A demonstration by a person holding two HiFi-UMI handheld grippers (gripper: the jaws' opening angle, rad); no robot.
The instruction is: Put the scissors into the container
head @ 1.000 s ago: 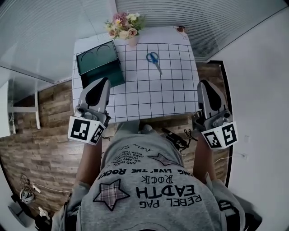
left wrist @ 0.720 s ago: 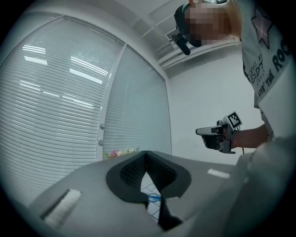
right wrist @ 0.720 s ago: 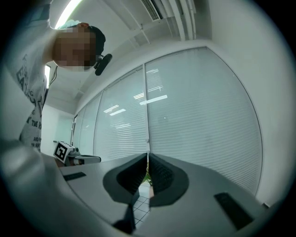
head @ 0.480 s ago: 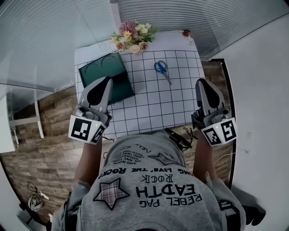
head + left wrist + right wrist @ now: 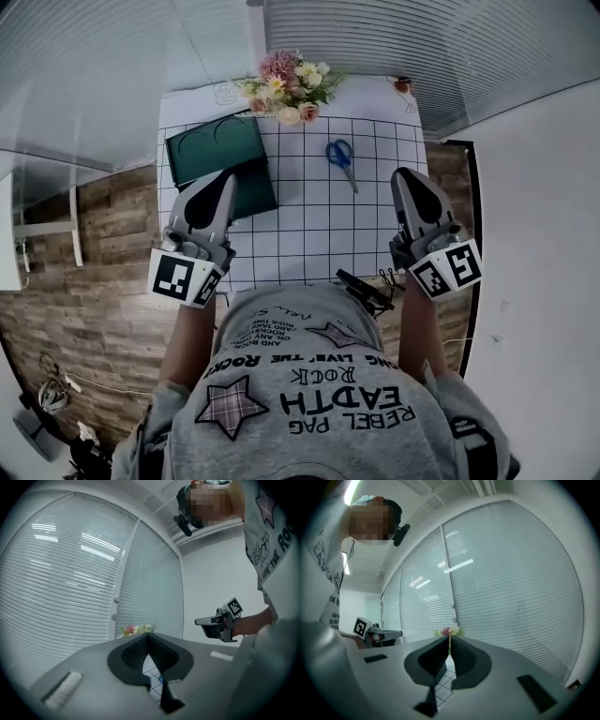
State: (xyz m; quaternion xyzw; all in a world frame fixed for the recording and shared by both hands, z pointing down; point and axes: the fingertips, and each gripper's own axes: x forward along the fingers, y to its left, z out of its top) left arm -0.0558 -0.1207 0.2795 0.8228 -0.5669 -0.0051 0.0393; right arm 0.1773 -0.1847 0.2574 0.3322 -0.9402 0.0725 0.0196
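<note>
The left tongs (image 5: 217, 184) and the right tongs (image 5: 410, 183) are both pressed together and hold nothing. The scissors (image 5: 341, 157) lie flat ahead of the right tongs, slightly to their left. They look light, stiff, thin and probably slippery, so it is better to pinch them at the handle end.

The head view sits above the person's grey printed shirt (image 5: 309, 394) and faces steeply down. It takes in the whole white grid-lined table (image 5: 319, 234) from well above, with the left tongs (image 5: 223, 178) at picture left and the right tongs (image 5: 405, 176) at picture right, both over its near part. Each gripper view rides on its own tongs, low and close, facing level along the meeting jaws across the table toward the white slatted window blinds (image 5: 70, 573). All three views share the bunch of pink and cream flowers (image 5: 286, 80) at the table's far edge. Each gripper view also catches the other tongs off to one side.
</note>
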